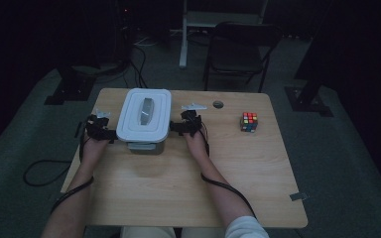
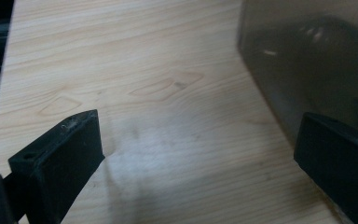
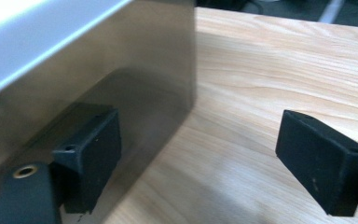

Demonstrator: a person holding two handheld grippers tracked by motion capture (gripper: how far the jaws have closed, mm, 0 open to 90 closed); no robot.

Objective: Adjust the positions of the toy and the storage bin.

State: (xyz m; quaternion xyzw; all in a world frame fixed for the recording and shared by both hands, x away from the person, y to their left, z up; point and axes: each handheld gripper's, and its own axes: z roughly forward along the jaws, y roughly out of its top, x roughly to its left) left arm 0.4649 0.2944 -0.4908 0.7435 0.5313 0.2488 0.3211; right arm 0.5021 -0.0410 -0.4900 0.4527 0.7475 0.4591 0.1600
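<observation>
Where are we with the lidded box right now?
Done: the white lid sits on the metal box. In hand: the left gripper and right gripper flank its sides, jaws open, nothing gripped. Left: probably closing on it or the lid. The puzzle cube lies apart, untouched.

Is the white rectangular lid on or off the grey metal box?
On. The white rectangular lid lies flat, covering the grey metal box on all sides.

Black handheld grippers are carried: the left gripper (image 1: 100, 128) and the right gripper (image 1: 187, 124), each topped by a grey three-cornered plate and trailed by a black cable. Blocky matte-black jaws with small screw holes are seen. A white sleeve (image 1: 243, 228) is worn.
</observation>
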